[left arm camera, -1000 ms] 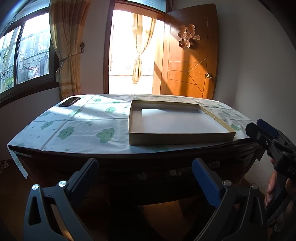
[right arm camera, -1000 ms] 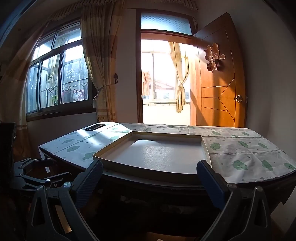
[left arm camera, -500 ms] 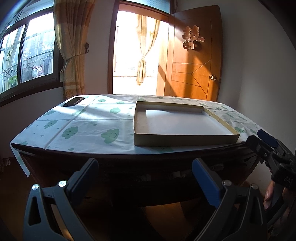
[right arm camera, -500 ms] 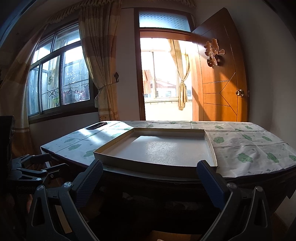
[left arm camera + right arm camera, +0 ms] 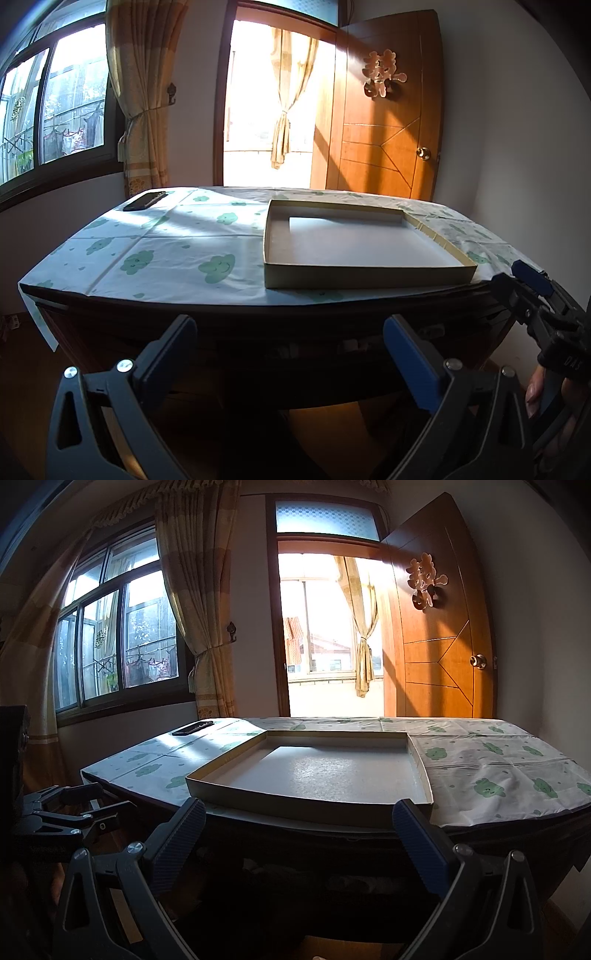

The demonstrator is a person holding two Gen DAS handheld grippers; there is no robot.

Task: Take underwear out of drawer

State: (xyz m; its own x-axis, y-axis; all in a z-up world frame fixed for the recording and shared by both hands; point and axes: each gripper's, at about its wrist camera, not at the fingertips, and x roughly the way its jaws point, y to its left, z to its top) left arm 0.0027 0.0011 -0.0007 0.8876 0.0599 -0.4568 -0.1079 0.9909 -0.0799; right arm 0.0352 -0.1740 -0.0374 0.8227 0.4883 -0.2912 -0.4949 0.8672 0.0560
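Note:
A dark wooden table [image 5: 236,314] stands before me, its front under the top in deep shadow; a drawer front [image 5: 295,343] there is hard to make out, and no underwear shows. My left gripper [image 5: 291,336] is open and empty, level with the shadowed front. My right gripper [image 5: 299,823] is open and empty, just below the table edge. The right gripper also shows at the right of the left wrist view [image 5: 532,291]; the left one shows at the left of the right wrist view [image 5: 74,812].
A shallow empty cardboard box lid [image 5: 362,243] [image 5: 317,771] lies on the cloud-print tablecloth [image 5: 177,251]. A black remote [image 5: 144,201] lies at the far left corner. An open wooden door [image 5: 388,110], a curtained window and walls stand behind.
Both grippers have sunk and tilted up a little, so the table top sits higher and nearer in both views. Both stay open and empty.

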